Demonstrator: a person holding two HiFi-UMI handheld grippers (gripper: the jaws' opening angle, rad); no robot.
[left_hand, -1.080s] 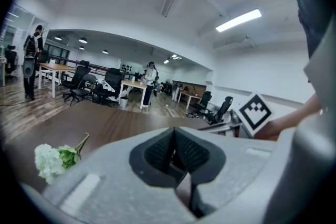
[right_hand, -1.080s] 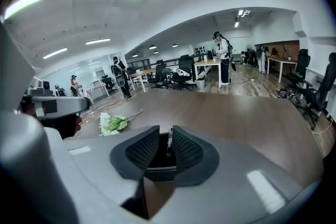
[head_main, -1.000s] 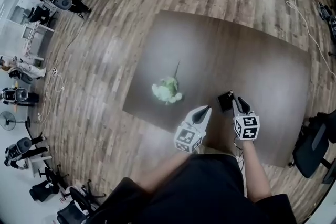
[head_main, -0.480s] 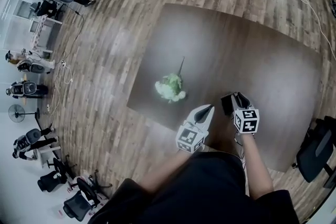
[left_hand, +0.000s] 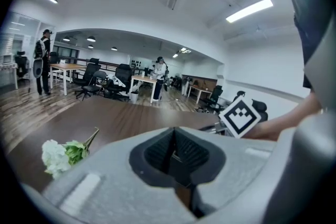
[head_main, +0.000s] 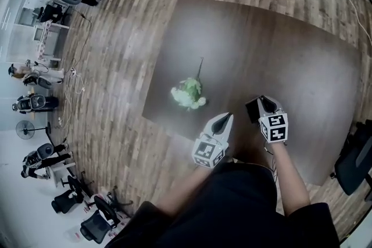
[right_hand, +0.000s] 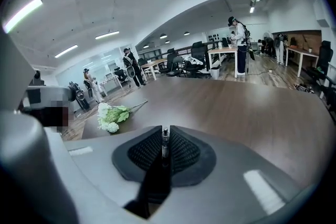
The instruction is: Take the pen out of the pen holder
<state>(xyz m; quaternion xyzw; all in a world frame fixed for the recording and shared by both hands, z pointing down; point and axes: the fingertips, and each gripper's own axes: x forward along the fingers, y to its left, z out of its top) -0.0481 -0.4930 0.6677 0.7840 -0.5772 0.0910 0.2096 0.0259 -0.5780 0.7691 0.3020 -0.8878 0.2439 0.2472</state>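
Observation:
A black pen holder (head_main: 252,109) stands near the front edge of the dark wooden table (head_main: 279,49). My right gripper (head_main: 264,103) is right beside and over it. In the right gripper view a slim dark pen (right_hand: 165,145) stands upright between the pads, and the right gripper (right_hand: 165,136) has just been closing and is shut on it. The holder's dark body (right_hand: 152,186) shows below the pen. My left gripper (head_main: 224,119) hovers at the table's front edge, left of the holder. It is shut with nothing in it, its pads (left_hand: 191,152) together.
A bunch of white and green flowers (head_main: 187,93) lies on the table, left of the grippers. Office chairs (head_main: 356,160) stand off the right edge of the table. People and desks are far off across the wooden floor (head_main: 116,67).
The right gripper has sunk a little at the pen holder. The left gripper has edged slightly forward and down. The flowers lie as before.

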